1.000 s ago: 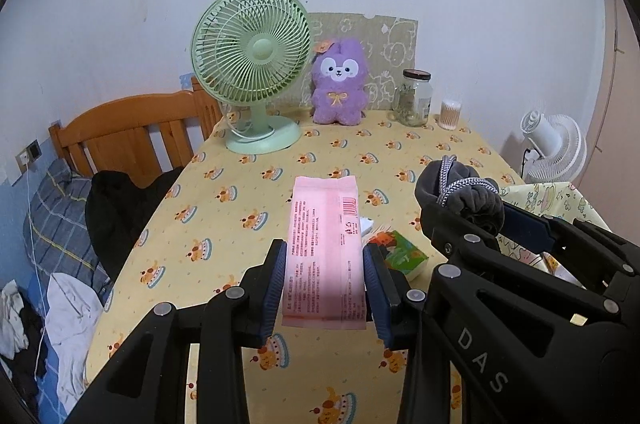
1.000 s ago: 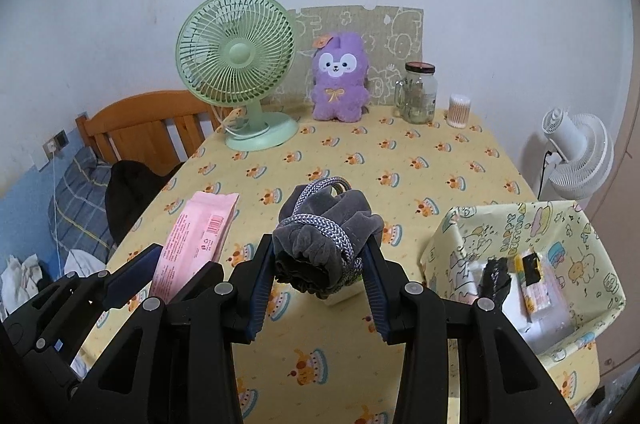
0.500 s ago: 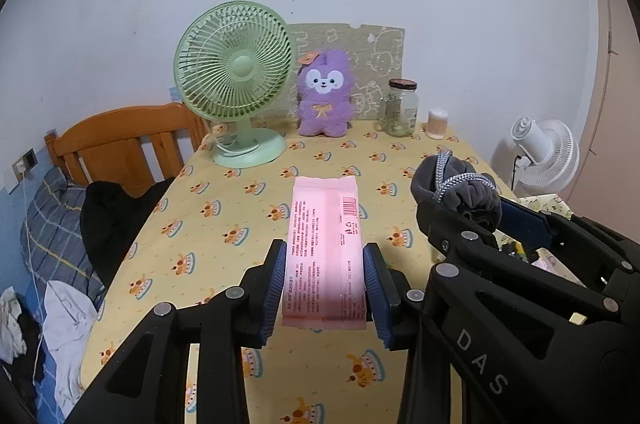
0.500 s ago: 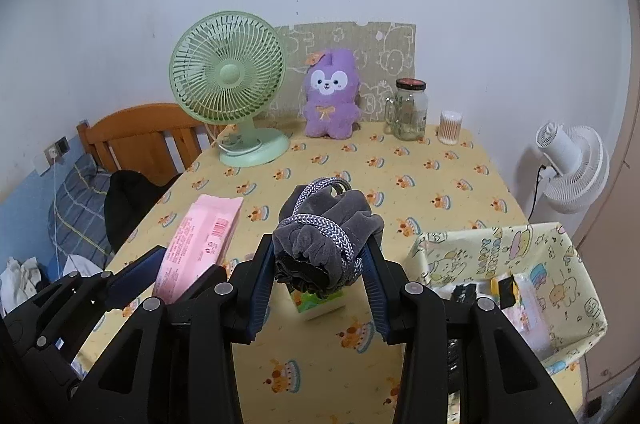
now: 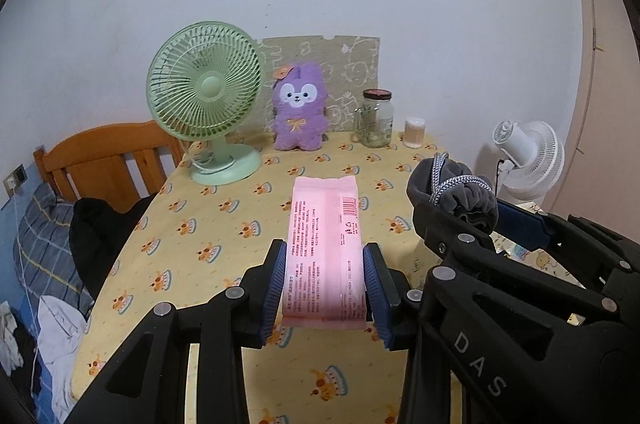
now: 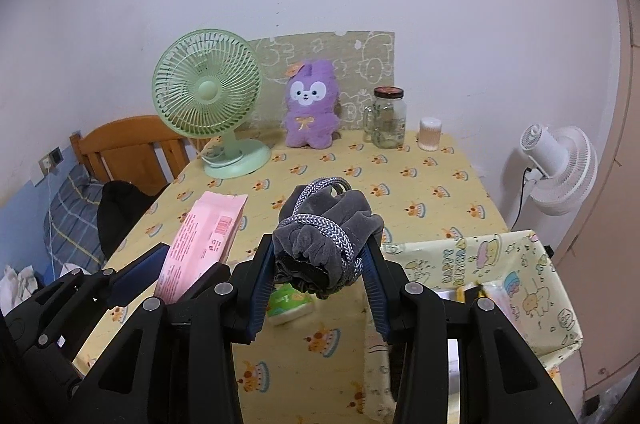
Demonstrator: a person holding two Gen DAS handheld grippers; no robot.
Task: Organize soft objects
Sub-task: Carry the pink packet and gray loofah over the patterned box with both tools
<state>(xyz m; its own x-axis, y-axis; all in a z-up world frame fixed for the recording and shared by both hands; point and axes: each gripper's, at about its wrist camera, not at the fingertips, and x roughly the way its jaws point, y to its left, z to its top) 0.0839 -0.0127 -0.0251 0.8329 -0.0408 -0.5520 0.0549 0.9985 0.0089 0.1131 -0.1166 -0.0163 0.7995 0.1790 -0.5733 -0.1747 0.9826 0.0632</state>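
Where left tool [image 5: 325,286] clamps pink packet [image 5: 325,244] | right tool [image 6: 318,286] clamps grey pouch [image 6: 326,232] | green pack [image 6: 289,308] half-hidden

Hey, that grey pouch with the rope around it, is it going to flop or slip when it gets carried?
The grey pouch looks soft: its fabric bunches between the right gripper pads, so it probably squashes rather than slips. Its rope loop stands free on top and may snag. It is likely light, since it hardly sags.

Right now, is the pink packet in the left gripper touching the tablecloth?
Apart. In the left wrist view the pink packet sits clamped between the left gripper pads, lifted above the tablecloth, which shows beneath its near end.
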